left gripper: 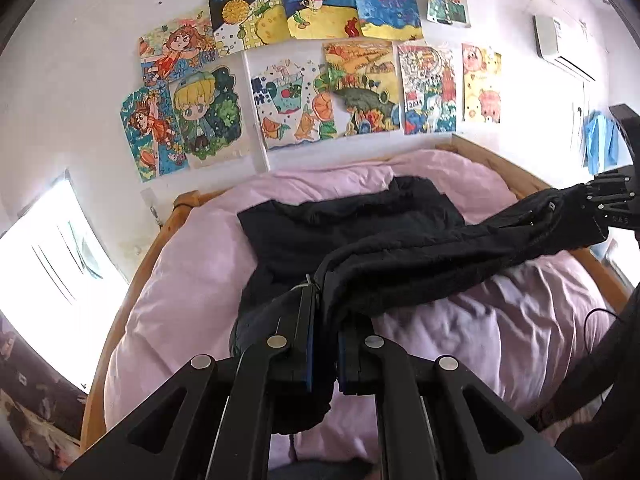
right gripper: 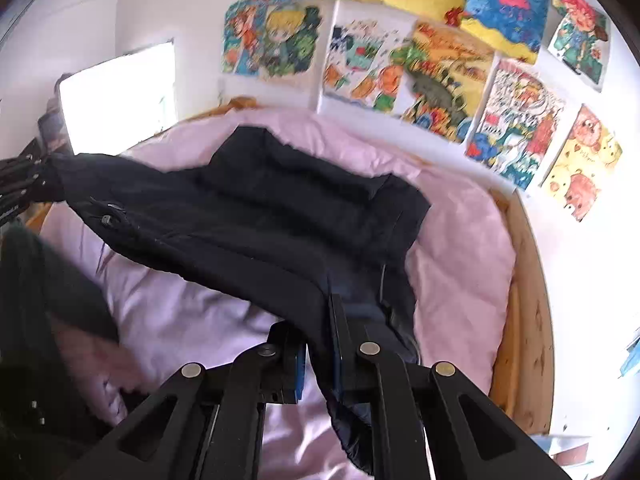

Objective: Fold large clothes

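Both hand-held grippers (left gripper: 322,312) (right gripper: 320,320) angled downward, clamping dark jacket (left gripper: 352,224) hem

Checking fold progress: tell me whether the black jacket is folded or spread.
Partly folded: the black jacket has its far part flat on the bed, near edge lifted by both grippers.

Black padded jacket (left gripper: 360,236), near edge lifted, rest flat on bed.

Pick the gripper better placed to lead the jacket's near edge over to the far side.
Neither clearly. The left gripper and right gripper are both shut on the jacket, its near edge lifted between them over the bed. Move both together.
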